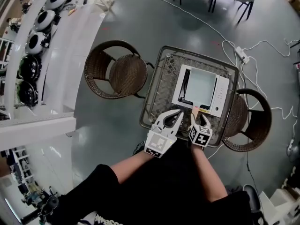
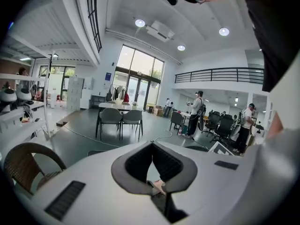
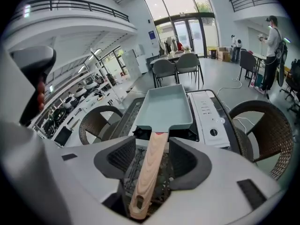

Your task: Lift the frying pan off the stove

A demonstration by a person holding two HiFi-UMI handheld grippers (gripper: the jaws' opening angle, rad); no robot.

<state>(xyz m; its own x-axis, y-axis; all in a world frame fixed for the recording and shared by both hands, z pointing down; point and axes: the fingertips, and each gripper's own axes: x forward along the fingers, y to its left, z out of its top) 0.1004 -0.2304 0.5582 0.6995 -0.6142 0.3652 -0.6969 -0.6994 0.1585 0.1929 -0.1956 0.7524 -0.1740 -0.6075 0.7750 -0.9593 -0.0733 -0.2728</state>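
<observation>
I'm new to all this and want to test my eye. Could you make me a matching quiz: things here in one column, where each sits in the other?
1. pale green rectangular frying pan
2. light wooden pan handle
3. white stove
4. brown wicker chair

A. on the table
B. on the floor beside the table
C. on the stove
D. between the right gripper's open jaws

Pairs: 1-C, 2-D, 3-A, 4-B

Frying pan (image 3: 165, 108) matt; handle (image 3: 149, 170) smooth pale wood; chair (image 3: 265, 128) woven wicker.
</observation>
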